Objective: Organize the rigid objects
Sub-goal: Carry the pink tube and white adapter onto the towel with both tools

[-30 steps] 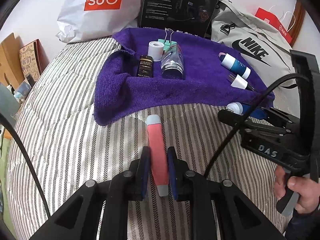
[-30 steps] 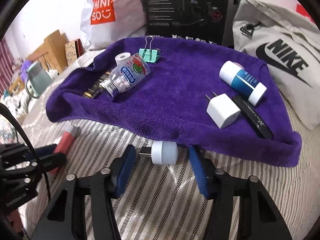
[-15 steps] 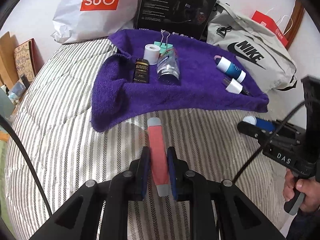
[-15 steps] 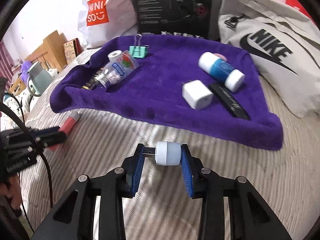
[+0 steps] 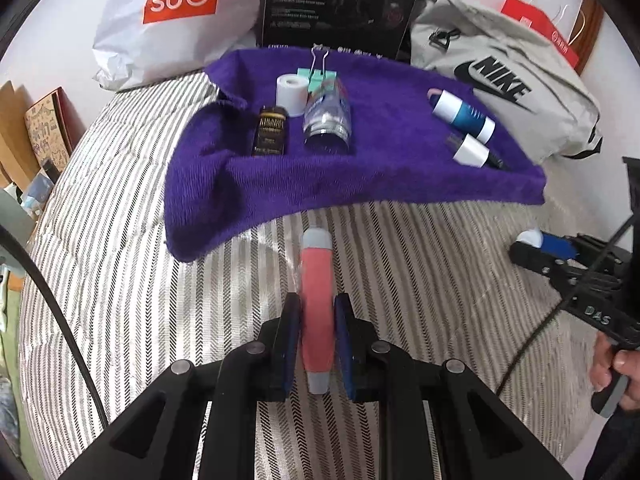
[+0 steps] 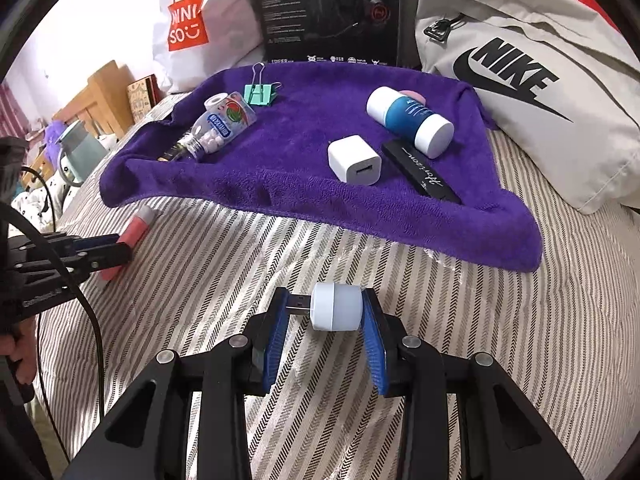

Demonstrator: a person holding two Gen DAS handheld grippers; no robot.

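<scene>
My left gripper (image 5: 317,332) is shut on a pink tube with grey ends (image 5: 316,280), held lengthwise above the striped bedspread. My right gripper (image 6: 325,312) is shut on a small white USB plug light (image 6: 335,306), its metal plug pointing left. Beyond both lies a purple towel (image 6: 304,184). On it rest a clear candy bottle (image 6: 222,128), a white charger cube (image 6: 354,159), a blue and white bottle (image 6: 410,120), a black stick (image 6: 420,172), a green binder clip (image 6: 259,92), a white tape roll (image 5: 291,94) and a dark gold box (image 5: 271,130).
A white Miniso bag (image 5: 172,12), a black headset box (image 6: 328,12) and a grey Nike bag (image 6: 532,92) stand behind the towel. Wooden furniture and clutter (image 6: 92,112) sit off the bed's left side. A hand (image 5: 616,364) grips the right tool's handle.
Both grippers have drawn back from the towel's front edge. The right gripper went from open around the USB light to shut on it and lifted it. The left kept its hold on the pink tube.
</scene>
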